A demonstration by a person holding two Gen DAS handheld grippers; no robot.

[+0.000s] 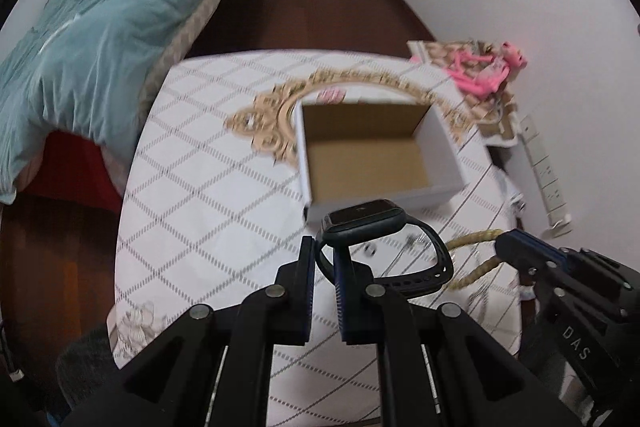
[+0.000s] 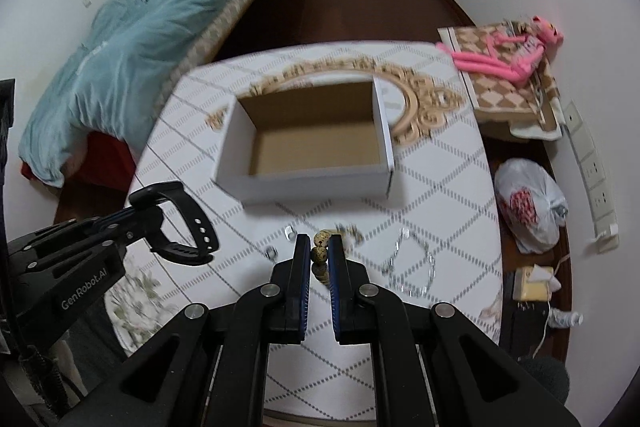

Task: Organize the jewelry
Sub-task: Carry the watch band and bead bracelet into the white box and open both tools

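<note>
My left gripper (image 1: 324, 261) is shut on the strap of a black smartwatch (image 1: 364, 219), held up above the white patterned table (image 1: 200, 195). It shows at the left of the right wrist view as well, left gripper (image 2: 138, 217) with smartwatch (image 2: 180, 223). My right gripper (image 2: 319, 247) is shut on a speckled beige bead bracelet (image 2: 321, 239). From the left wrist view the right gripper (image 1: 505, 242) carries the bead bracelet (image 1: 476, 239) as a hanging loop. An open, empty cardboard box (image 2: 308, 143) stands beyond both. A silver chain (image 2: 412, 263) and small rings (image 2: 289, 231) lie on the table.
A bed with a teal duvet (image 2: 152, 39) stands at the left. A side stand at the right holds a pink plush toy (image 2: 512, 59). On the floor to the right are a plastic bag (image 2: 528, 207) and small clutter. A power strip (image 2: 592, 163) runs along the wall.
</note>
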